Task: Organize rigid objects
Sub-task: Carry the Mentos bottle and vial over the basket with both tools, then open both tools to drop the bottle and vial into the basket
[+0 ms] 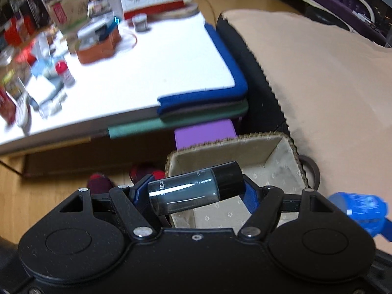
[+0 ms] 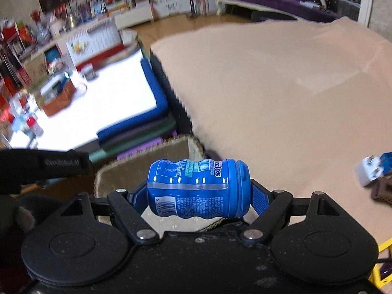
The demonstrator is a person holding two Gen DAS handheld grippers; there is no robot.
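Observation:
My left gripper is shut on a dark glass bottle with a black cap, held sideways above a woven basket with a pale cloth lining. My right gripper is shut on a blue Mentos bottle, held sideways over the same basket. The blue bottle also shows at the right edge of the left wrist view. The left gripper's body shows at the left of the right wrist view.
A beige cloth-covered surface lies to the right, with a white plug and small blocks on it. A low white table holds an orange box, jars and clutter. Stacked mats sit at its corner.

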